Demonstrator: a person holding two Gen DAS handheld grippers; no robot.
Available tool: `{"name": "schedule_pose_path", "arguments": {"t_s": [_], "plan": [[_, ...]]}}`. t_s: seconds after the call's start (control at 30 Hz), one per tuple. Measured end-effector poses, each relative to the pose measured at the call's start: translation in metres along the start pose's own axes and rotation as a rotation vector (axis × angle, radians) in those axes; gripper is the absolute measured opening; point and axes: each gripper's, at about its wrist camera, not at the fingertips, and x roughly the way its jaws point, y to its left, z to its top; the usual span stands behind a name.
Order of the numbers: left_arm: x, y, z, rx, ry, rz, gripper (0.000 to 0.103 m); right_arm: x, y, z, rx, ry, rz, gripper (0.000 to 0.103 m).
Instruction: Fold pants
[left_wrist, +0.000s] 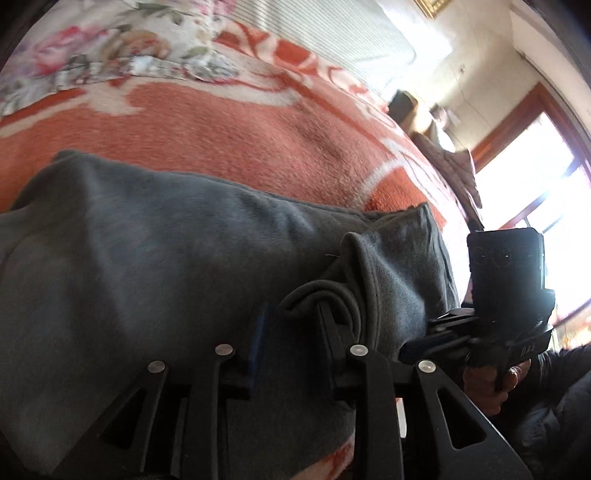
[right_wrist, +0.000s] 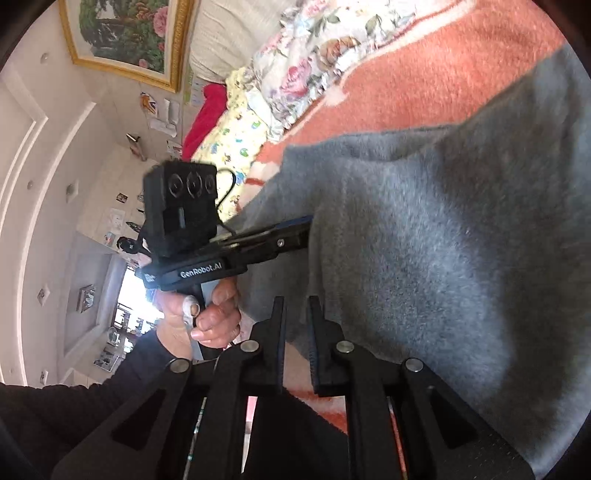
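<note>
Grey fleece pants (left_wrist: 155, 258) lie on an orange and white blanket (left_wrist: 229, 122). In the left wrist view my left gripper (left_wrist: 291, 310) is shut on a bunched edge of the pants, with cloth folded around its fingers (left_wrist: 325, 317). My right gripper's body (left_wrist: 506, 295) shows at the right, its fingers hidden behind the cloth. In the right wrist view my right gripper (right_wrist: 297, 306) is shut on the pants (right_wrist: 443, 240) at their near edge. The left gripper (right_wrist: 291, 230) reaches in from the left, its fingertips pinching the pants edge.
A floral quilt (left_wrist: 110, 48) and pillows (right_wrist: 314, 55) lie at the head of the bed. A red cloth (right_wrist: 207, 110) and a framed picture (right_wrist: 125, 37) are by the wall. A bright window (left_wrist: 546, 177) is at the right.
</note>
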Motion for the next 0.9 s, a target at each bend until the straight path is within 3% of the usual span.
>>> {"name": "schedule_pose_path", "arguments": {"t_s": [0.2, 0.3, 0.33, 0.53, 0.67, 0.83, 0.9], "plan": [[-0.036, -0.022, -0.018, -0.069, -0.107, 0.044, 0.043, -0.025, 0.015, 0.015, -0.088, -0.058, -0.088, 0.013], [-0.041, -0.045, -0.033, -0.09, -0.149, 0.009, 0.054, -0.028, 0.018, 0.03, -0.13, -0.075, -0.168, 0.025], [-0.04, -0.052, -0.038, -0.101, -0.151, 0.005, 0.054, -0.028, 0.018, 0.035, -0.134, -0.077, -0.176, 0.029], [-0.006, -0.072, -0.06, -0.176, -0.125, 0.052, 0.054, -0.015, 0.007, 0.061, -0.11, -0.064, -0.242, 0.03], [-0.002, -0.064, -0.066, -0.247, -0.149, 0.032, 0.053, 0.0, -0.01, 0.068, -0.03, -0.028, -0.209, 0.03], [0.01, -0.048, -0.075, -0.326, -0.111, 0.157, 0.051, 0.04, -0.019, 0.054, 0.0, 0.072, -0.181, 0.03], [0.009, -0.044, -0.079, -0.347, -0.119, 0.151, 0.048, 0.046, -0.018, 0.05, -0.005, 0.067, -0.177, 0.03]]}}
